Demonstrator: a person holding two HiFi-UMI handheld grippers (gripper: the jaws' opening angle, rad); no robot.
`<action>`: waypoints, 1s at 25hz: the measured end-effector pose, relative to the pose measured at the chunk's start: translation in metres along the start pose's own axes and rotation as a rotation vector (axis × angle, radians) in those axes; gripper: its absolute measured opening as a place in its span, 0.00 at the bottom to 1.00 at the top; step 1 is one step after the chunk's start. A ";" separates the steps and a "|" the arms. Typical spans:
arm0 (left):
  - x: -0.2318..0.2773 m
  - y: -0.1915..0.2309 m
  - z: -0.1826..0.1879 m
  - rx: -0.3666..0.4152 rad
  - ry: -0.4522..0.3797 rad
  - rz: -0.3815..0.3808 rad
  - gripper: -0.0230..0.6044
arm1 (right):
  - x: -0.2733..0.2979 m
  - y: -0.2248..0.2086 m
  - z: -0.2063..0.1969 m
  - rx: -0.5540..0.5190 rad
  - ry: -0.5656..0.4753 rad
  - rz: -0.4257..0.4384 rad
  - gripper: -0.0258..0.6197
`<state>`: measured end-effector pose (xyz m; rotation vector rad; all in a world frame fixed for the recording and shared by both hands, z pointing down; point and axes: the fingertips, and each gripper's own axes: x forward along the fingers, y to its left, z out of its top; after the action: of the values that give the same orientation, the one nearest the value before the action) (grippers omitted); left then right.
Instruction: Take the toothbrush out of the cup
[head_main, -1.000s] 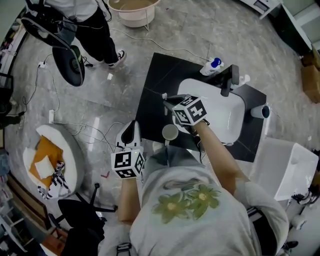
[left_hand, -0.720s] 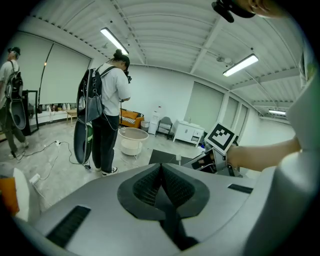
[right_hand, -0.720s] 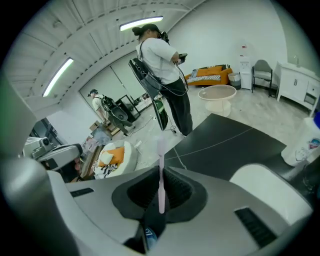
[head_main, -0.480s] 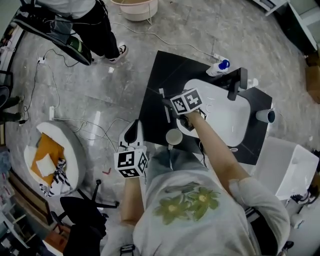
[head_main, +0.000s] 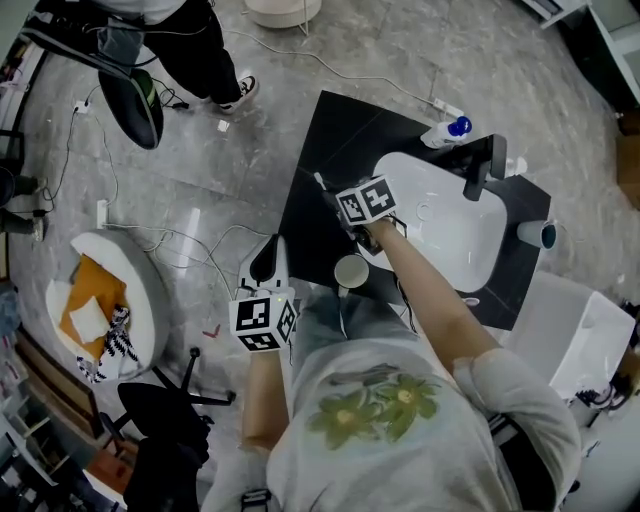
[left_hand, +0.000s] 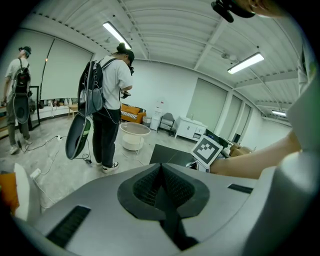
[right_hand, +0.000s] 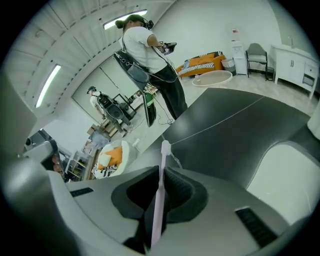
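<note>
The right claw is clenched on a slim pale-pink plastic toothbrush, whose bristled head sticks out past the jaws over the black counter. Compared with a second ago, the claw has drawn up and away from the small white cup, which now stands alone at the counter's near edge beside the white basin. I judge the brush fully clear, so only setting it down remains. The left claw hangs shut and empty, off the counter.
</note>
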<state>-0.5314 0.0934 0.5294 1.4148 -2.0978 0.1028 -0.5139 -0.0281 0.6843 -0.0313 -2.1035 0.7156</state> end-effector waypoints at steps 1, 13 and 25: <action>0.001 0.000 -0.001 -0.002 0.001 0.001 0.07 | 0.002 -0.001 -0.001 -0.008 0.004 -0.005 0.13; 0.001 -0.002 0.012 0.022 -0.026 -0.004 0.07 | -0.036 0.009 0.030 0.016 -0.168 -0.052 0.13; -0.035 -0.044 0.053 0.073 -0.128 -0.087 0.07 | -0.184 0.108 0.056 -0.031 -0.568 0.056 0.11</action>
<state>-0.5078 0.0830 0.4566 1.5919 -2.1511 0.0562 -0.4696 -0.0163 0.4686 0.1094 -2.6628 0.7909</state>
